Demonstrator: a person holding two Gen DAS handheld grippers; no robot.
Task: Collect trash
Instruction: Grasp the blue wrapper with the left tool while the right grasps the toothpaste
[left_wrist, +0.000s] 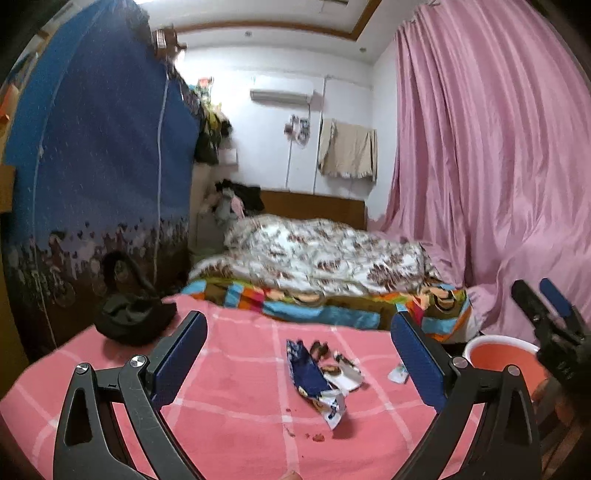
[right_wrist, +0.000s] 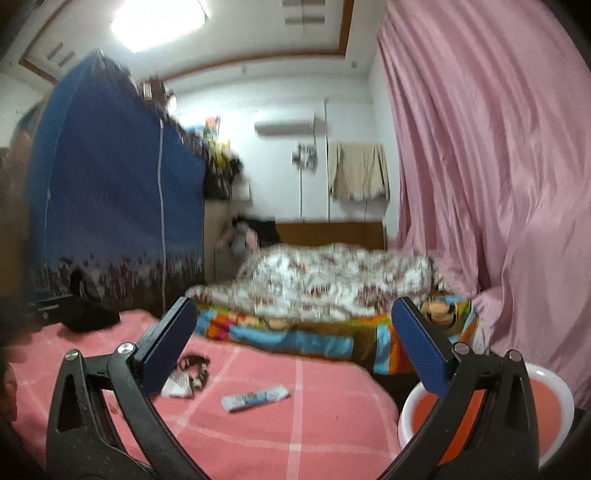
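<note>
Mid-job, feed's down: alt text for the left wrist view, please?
The open left tool hovers over a torn blue-and-white wrapper with crumbs on the pink checked bedspread. A smaller white scrap lies right of it, near an orange bucket.

**A lived-in bedroom at home**

I'm looking into a bedroom: a bed (left_wrist: 236, 387) under a pink checked sheet, a rumpled floral quilt (left_wrist: 325, 258), a blue zip-up fabric wardrobe (left_wrist: 103, 155), pink curtains (left_wrist: 480, 166) and a wall air conditioner (left_wrist: 280, 94).

Ceiling light (right_wrist: 162, 22) glares; blurred, fisheye-warped edges.
</note>
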